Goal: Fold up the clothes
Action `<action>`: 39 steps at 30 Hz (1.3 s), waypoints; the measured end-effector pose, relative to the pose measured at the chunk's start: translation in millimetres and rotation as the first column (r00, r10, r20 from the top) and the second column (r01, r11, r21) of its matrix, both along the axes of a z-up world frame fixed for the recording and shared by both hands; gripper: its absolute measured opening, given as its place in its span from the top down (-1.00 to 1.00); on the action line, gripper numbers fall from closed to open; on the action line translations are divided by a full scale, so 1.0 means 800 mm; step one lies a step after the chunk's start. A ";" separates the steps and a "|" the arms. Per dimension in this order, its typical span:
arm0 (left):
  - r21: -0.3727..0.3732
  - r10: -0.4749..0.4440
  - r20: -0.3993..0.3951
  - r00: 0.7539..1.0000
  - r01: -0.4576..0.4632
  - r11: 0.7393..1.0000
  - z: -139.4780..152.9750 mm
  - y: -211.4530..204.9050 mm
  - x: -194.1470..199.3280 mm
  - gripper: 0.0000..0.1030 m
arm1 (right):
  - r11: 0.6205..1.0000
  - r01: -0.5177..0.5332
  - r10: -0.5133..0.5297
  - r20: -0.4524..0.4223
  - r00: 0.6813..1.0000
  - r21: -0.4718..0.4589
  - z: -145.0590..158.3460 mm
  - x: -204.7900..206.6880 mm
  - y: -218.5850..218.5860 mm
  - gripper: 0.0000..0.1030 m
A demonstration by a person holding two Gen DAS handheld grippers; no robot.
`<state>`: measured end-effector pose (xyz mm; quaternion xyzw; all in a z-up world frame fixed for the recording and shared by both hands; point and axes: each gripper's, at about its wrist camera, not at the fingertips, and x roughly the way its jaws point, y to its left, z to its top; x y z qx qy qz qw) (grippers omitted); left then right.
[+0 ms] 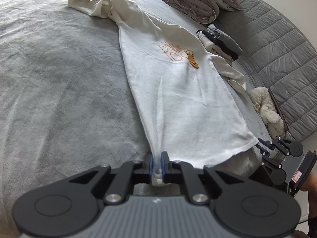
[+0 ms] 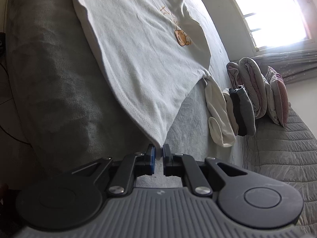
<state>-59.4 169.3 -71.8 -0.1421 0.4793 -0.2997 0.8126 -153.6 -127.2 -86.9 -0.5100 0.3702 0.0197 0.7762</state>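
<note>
White long-sleeved shirt [image 1: 178,91] spread front-up along a grey bed [image 1: 59,83], orange lettering and a small bear-face print [image 1: 193,60] on the chest. Hem at the near end, pulled taut between two grips. Left gripper [image 1: 157,165] nearly closed, blue-padded fingers [image 1: 151,164] pinching a bunched fold of the hem's left corner, cloth squeezed up between the pads. Right gripper [image 2: 158,154] at the hem's other corner, fingers [image 2: 152,158] drawn close with only a narrow slit between them and the tip of the corner caught at their front edge; seen also from the left wrist view at the far right [image 1: 263,148], touching the shirt's edge. One sleeve [image 1: 89,4] crumpled and twisted at the far left end of the shirt, the other sleeve [image 2: 218,115] lying loose on the bed beside a small stack of folded clothes [image 2: 239,111] in white, black and grey. Behind that stack, a rolled grey-and-pink quilt [image 2: 251,85] and a pillow [image 2: 277,97]. Plush toy [image 1: 265,109] wedged between the bed and a quilted grey headboard [image 1: 277,45]. Bright window [image 2: 271,13] on the wall beyond the bed.
</note>
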 end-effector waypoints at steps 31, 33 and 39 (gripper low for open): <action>0.162 -0.377 0.247 0.893 0.345 0.924 -0.001 -0.041 -0.030 0.65 | 0.562 0.055 -0.146 0.033 0.989 0.825 0.010 0.036 0.034 0.41; 0.164 -0.377 0.239 0.895 0.345 0.924 0.003 -0.033 -0.031 0.65 | 0.518 0.090 -0.186 0.010 0.983 0.851 0.012 0.031 0.013 0.38; 0.095 -0.276 0.290 0.916 0.259 0.961 0.026 -0.007 -0.025 0.31 | 0.467 0.141 -0.232 -0.033 0.972 0.873 0.020 0.018 -0.021 0.22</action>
